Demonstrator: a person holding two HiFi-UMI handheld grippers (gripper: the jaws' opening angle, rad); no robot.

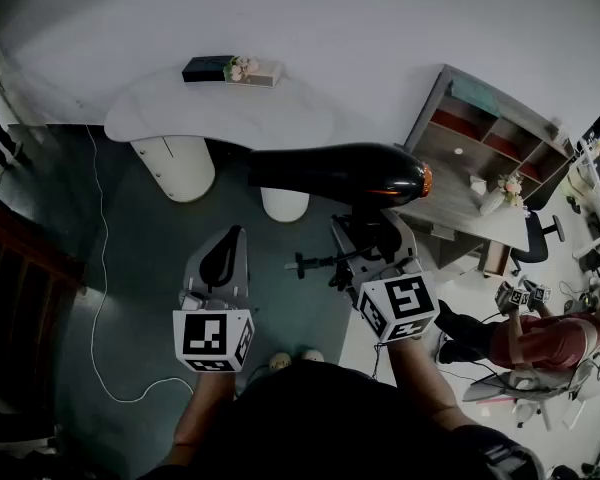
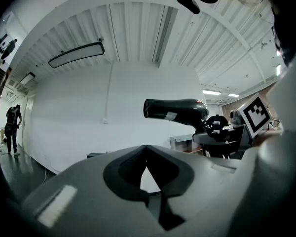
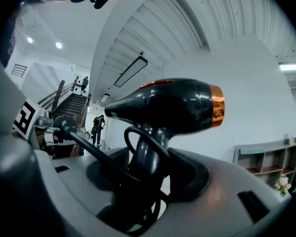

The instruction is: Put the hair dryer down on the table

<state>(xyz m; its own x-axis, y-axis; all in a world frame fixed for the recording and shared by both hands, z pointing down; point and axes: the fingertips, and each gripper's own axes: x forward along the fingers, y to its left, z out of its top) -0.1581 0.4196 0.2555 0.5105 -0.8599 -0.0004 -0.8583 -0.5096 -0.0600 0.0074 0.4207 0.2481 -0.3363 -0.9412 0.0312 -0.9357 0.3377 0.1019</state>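
Gripping the hair dryer [image 1: 340,173] by its handle, we have the right tool [image 1: 373,230] closed on it: in the right gripper view the jaws press on either side of the upright handle [image 3: 147,157], with the black cord [image 3: 130,135] looped beside it. The dryer's dark barrel lies crosswise and about level. Its nozzle points toward our left, and the orange ring [image 1: 426,179] sits at the right end.

The dryer is up in the air in front of us, above the dark floor [image 1: 140,258], and it does not touch the white bench [image 1: 230,113]. A flat box [image 1: 232,69] lies at the bench's far edge.

Both our forearms reach forward side by side, and both tools point level and away from us, with their marker cubes toward our body. The left tool [image 1: 230,236] is just left of the right one and apart from the dryer. In its own view the jaw tips meet, with nothing between them [image 2: 147,149]. A shelf unit [image 1: 490,133] stands to the right of the bench.
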